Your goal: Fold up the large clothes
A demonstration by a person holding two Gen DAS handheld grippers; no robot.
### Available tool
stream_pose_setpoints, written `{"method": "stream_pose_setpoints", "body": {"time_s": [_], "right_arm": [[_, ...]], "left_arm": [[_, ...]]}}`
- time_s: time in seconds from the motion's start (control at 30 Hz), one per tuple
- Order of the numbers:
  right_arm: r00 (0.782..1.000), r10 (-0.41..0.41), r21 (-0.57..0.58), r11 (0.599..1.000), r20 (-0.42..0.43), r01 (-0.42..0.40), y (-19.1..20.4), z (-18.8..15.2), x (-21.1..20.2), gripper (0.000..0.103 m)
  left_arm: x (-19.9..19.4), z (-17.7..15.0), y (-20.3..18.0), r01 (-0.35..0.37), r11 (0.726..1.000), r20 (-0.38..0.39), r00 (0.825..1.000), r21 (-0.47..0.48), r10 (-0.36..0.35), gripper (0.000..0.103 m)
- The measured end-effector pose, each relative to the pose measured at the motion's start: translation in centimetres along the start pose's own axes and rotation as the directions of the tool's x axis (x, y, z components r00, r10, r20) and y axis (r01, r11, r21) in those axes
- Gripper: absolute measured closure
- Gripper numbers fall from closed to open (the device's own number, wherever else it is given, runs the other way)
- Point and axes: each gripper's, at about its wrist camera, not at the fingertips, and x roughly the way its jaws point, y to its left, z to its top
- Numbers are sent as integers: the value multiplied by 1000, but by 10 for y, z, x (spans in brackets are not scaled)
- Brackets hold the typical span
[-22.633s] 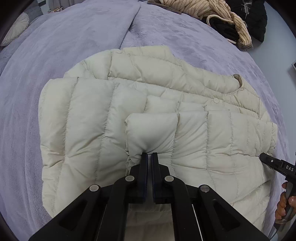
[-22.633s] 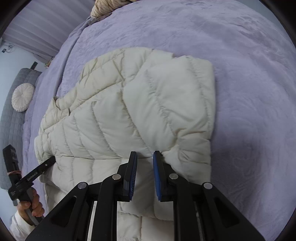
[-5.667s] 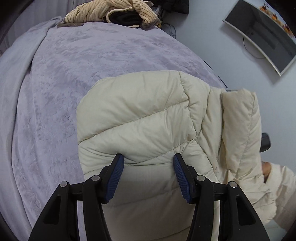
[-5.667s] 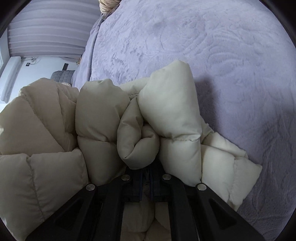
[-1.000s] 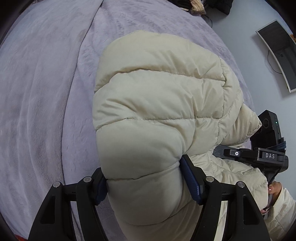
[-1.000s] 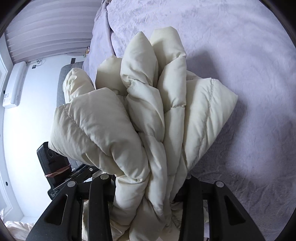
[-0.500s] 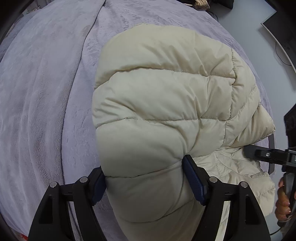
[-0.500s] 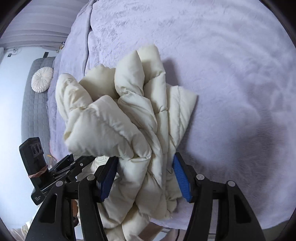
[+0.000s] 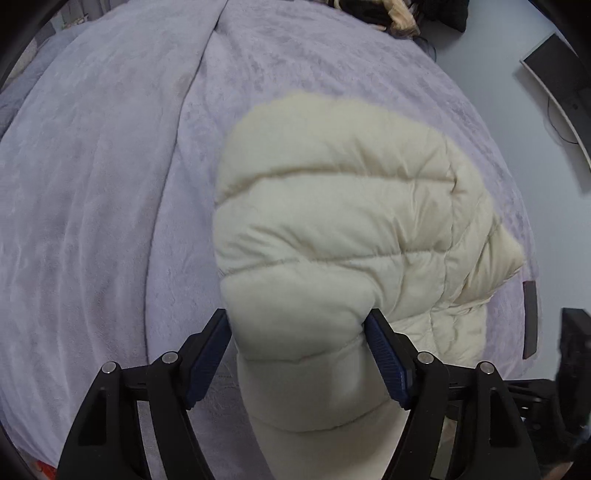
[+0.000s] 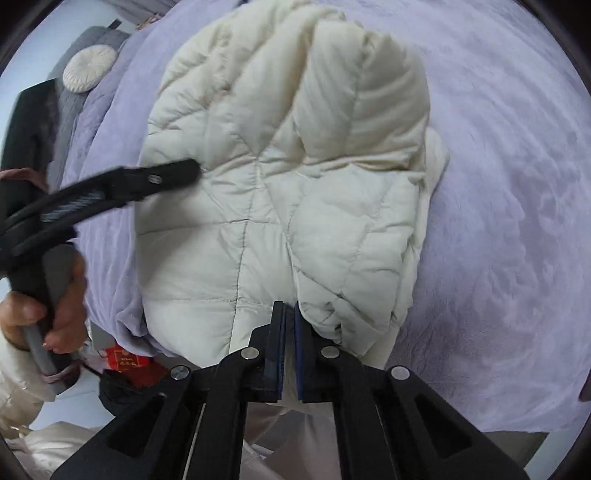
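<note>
One folded cream jacket (image 9: 332,229) on purple blanket (image 9: 103,184), left tool (image 9: 297,354) spread around it, right tool (image 10: 287,343) pinching its edge.

One cream puffer jacket (image 10: 280,177) lies folded on one lavender bedspread (image 9: 92,192). Two grippers: the left gripper (image 9: 299,339) and the right gripper (image 10: 289,325). Beyond the jacket, one round cushion (image 10: 89,73), one clothes pile (image 9: 391,14), and one dark monitor (image 9: 561,77).

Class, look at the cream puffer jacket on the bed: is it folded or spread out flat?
Folded. The puffer jacket lies on the purple blanket as a compact bundle, quilted layers stacked at its right edge, no sleeves spread out.
</note>
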Motion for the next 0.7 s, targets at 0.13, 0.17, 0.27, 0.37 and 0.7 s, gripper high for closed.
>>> {"method": "stream_pose_setpoints", "body": {"time_s": [0.13, 0.17, 0.27, 0.37, 0.7], "right_arm": [[998, 43, 16, 999, 39, -44, -9, 0, -8, 101], [998, 44, 14, 999, 44, -45, -11, -1, -9, 101], [998, 31, 17, 999, 57, -32, -16, -4, -9, 101], [998, 10, 24, 1000, 66, -11, -30, -15, 5, 101], [983, 141, 144, 977, 115, -157, -87, -11, 24, 103]], "left_arm": [[-43, 27, -26, 110, 988, 102, 987, 110, -121, 28], [-43, 38, -36, 139, 980, 102, 983, 141, -154, 28], [-9, 64, -67, 159, 966, 51, 984, 203, -173, 28], [54, 86, -70, 131, 978, -47, 991, 163, -125, 28], [122, 94, -69, 99, 979, -69, 994, 176, -88, 28]]}}
